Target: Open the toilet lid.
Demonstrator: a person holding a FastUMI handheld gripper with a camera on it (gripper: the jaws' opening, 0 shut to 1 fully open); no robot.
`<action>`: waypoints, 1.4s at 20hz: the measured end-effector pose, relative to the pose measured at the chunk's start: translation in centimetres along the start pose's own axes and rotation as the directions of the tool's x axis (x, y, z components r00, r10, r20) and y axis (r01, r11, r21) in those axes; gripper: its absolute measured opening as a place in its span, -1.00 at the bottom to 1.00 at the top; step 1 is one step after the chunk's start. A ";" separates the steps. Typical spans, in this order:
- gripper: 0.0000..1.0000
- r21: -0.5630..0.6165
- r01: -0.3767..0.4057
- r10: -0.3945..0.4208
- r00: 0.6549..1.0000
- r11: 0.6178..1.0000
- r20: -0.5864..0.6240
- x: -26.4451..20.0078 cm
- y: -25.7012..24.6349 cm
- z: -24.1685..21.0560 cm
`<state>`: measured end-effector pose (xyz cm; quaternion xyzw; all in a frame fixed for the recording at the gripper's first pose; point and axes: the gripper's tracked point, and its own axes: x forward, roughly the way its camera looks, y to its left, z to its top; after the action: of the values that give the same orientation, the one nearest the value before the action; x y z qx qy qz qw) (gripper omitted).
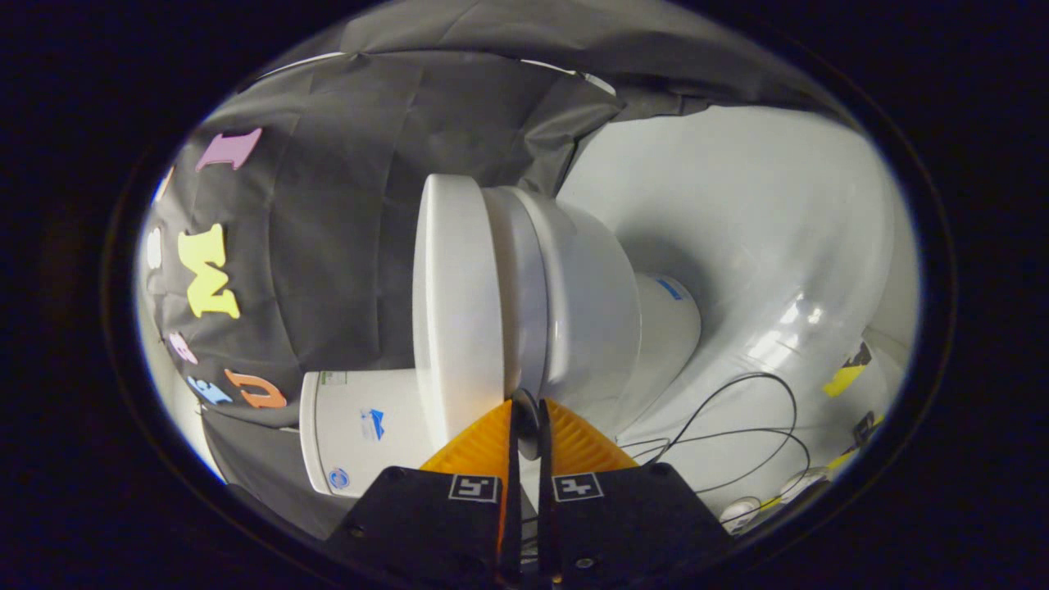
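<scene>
Just ahead of the fingertips, toilet lid [455, 303] down on the seat [516, 303], whole toilet seen rolled a quarter turn by the tilted camera. Gripper [525, 407] almost closed, only a narrow slit between the fingers, tips at the lid's edge near the seam with the seat; whether both press on it, impossible to tell. Lid's flat face toward the black cloth wall [344, 246], bowl [590, 311] toward the white floor [754, 246]. Tank [361, 430] beside the fingers. Black cables [737, 426] looping over the floor, open room around them.
</scene>
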<state>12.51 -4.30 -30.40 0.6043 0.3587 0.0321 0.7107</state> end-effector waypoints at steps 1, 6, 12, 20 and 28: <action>-0.78 0.015 -0.007 0.007 1.000 1.000 -0.003 0.1 0.0 -0.1; -0.78 0.051 -0.017 0.017 1.000 0.999 0.002 0.0 0.2 -0.2; -0.86 0.028 -0.031 0.031 1.000 0.999 0.001 -0.1 0.8 -0.3; -0.89 -0.023 -0.003 0.003 1.000 1.000 0.015 -0.4 1.3 -0.4; -0.89 -0.051 -0.023 0.025 0.999 0.998 0.030 -1.0 2.8 -0.7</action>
<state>12.41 -3.45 -27.47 0.5909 0.3395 0.0405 0.7307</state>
